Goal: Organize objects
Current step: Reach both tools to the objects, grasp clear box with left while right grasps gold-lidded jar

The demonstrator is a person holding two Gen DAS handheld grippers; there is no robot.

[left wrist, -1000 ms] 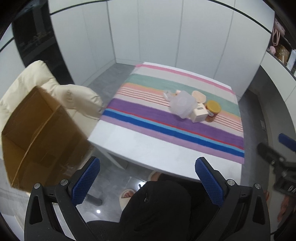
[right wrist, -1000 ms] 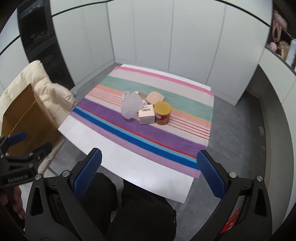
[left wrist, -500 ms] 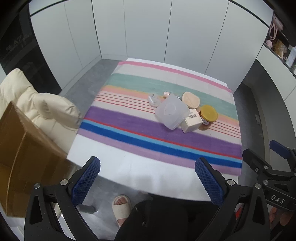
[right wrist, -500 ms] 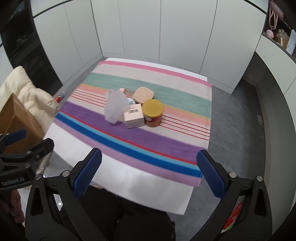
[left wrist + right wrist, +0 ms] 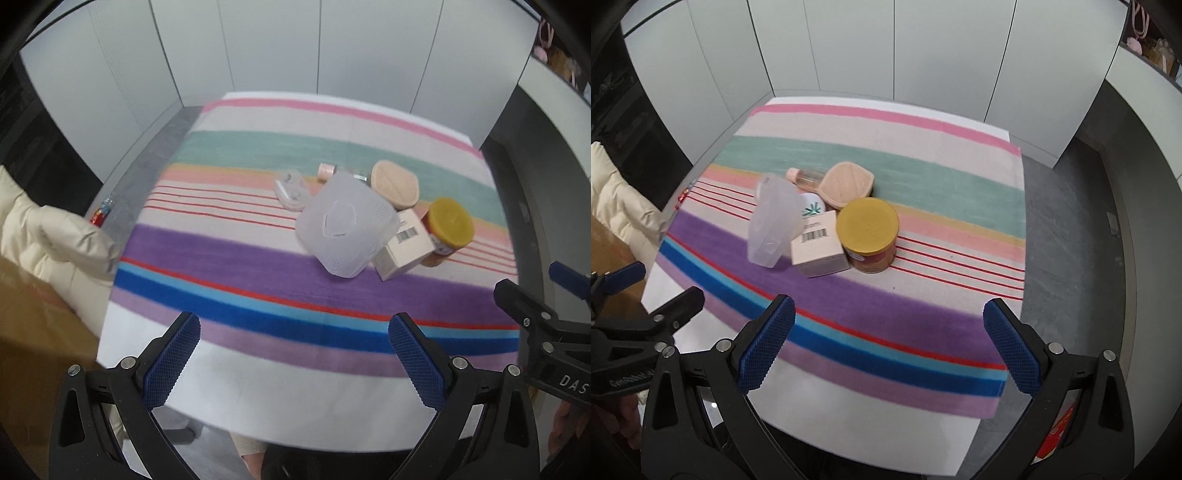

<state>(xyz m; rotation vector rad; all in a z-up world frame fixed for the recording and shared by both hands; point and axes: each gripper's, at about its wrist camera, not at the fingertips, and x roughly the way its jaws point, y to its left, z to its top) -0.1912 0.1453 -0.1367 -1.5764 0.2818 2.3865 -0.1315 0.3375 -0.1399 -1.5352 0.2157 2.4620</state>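
We hold both grippers at the near edge of the striped cloth (image 5: 923, 162) — left gripper (image 5: 295, 354) and right gripper (image 5: 890, 343), jaws wide apart, empty. The pile sits mid-table: one clear plastic box (image 5: 347, 225), one barcoded carton (image 5: 818, 245), one yellow-lidded jar (image 5: 870, 232), one beige pad (image 5: 847, 184). At left, one cream jacket (image 5: 48, 240) and one cardboard box (image 5: 33, 339).
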